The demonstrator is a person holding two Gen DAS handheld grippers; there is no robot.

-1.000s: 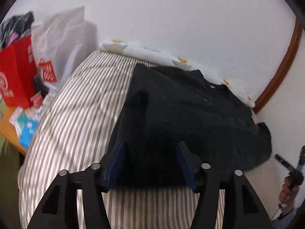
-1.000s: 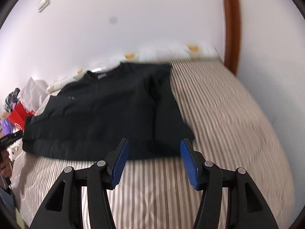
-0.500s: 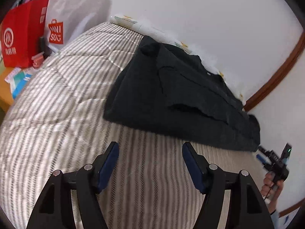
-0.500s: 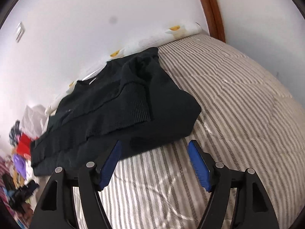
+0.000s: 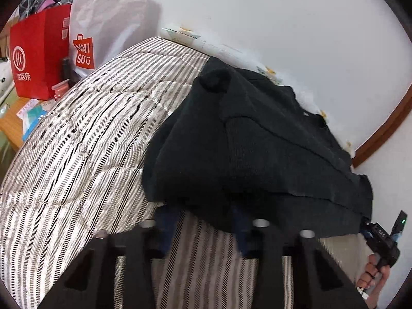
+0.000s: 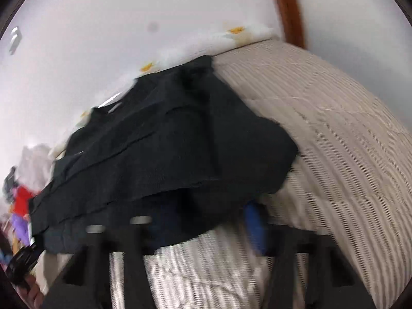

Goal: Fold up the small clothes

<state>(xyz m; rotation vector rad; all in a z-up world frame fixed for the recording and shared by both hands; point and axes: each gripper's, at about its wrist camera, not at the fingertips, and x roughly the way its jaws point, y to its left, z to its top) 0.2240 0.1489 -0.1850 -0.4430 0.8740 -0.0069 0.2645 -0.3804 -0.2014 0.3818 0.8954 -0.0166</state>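
A black knit sweater [image 5: 257, 139] lies on the striped bed [image 5: 77, 154], its sleeves laid over the body. My left gripper [image 5: 202, 221] is at the sweater's near left hem corner. Its jaws are closing, and the hem drapes over the blue pads [image 5: 164, 221] and between them. In the right wrist view the sweater [image 6: 167, 149] is blurred. My right gripper [image 6: 206, 221] is at the near right hem corner, jaws closing with the hem between them; one blue pad [image 6: 253, 221] shows, the other is under cloth. The fingertips are hidden.
A red paper bag [image 5: 38, 51] and a white shopping bag [image 5: 108, 20] stand left of the bed, beside a low table with papers [image 5: 28, 113]. A printed white sheet [image 5: 231, 49] runs along the wall. Brown wooden trim [image 5: 381, 128] is at the right. A hand [image 5: 373, 275] holds the other gripper.
Both grippers dropped forward to the sweater's near hem, which now covers their fingertips. Both pairs of pads stand closer together than half a second ago.
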